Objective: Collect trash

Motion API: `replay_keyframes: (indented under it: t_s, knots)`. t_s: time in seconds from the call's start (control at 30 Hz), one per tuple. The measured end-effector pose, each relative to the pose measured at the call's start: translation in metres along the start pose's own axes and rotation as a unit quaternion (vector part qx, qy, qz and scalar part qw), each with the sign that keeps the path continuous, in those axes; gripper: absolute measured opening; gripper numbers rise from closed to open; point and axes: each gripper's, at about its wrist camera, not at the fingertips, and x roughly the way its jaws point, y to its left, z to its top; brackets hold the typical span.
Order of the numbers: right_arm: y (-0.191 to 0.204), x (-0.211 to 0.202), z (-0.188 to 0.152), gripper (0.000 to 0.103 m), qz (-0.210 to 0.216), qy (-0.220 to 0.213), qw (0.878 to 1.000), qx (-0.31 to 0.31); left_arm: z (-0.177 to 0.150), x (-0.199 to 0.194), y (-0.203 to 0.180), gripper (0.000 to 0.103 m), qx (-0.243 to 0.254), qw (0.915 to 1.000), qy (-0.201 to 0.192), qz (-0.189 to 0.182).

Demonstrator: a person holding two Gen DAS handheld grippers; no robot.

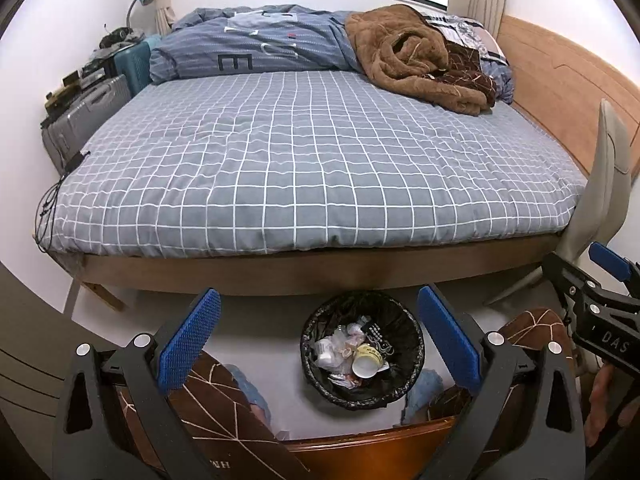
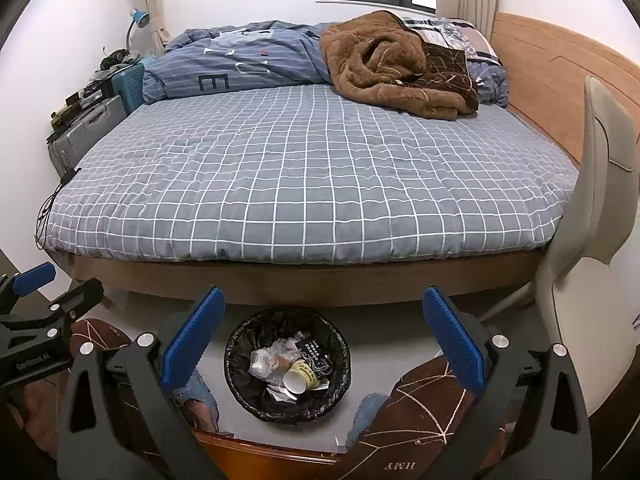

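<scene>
Left wrist view is showing the trash bin (image 1: 362, 354) sitting low in the middle, both the left gripper (image 1: 318, 340) and right gripper (image 2: 324, 338) are hanging wide apart and empty, and a clumsy bump could be tipping it over.

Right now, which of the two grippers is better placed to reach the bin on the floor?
Hard to call, slightly the left gripper: the trash bin sits between its open fingers in its own view, only a little right of centre. In the right gripper view, also open and empty, it sits further left.

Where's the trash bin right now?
The trash bin stands on the floor beside the bed, low in both views, between the person's knees.
</scene>
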Motion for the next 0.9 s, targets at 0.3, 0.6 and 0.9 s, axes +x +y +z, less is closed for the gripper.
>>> replay_keyframes:
  t_s: [0.3, 0.6, 0.9]
  knots:
    - [0.0002, 0.0003, -0.0003, 0.095, -0.001, 0.001, 1.000, 0.001, -0.0002, 0.0007, 0.0006, 0.097, 0.001, 1.0000, 0.001, 0.001]
    - [0.0001, 0.0000, -0.0001, 0.095, 0.000, -0.001, 1.000, 0.000, 0.0004, 0.0009, 0.0025, 0.097, 0.000, 1.0000, 0.000, 0.000]
    - [0.0019, 0.0001, 0.0001, 0.095, -0.001, -0.001, 1.000, -0.001, 0.0006, 0.0011, 0.0034, 0.097, -0.001, 1.0000, 0.000, 0.000]
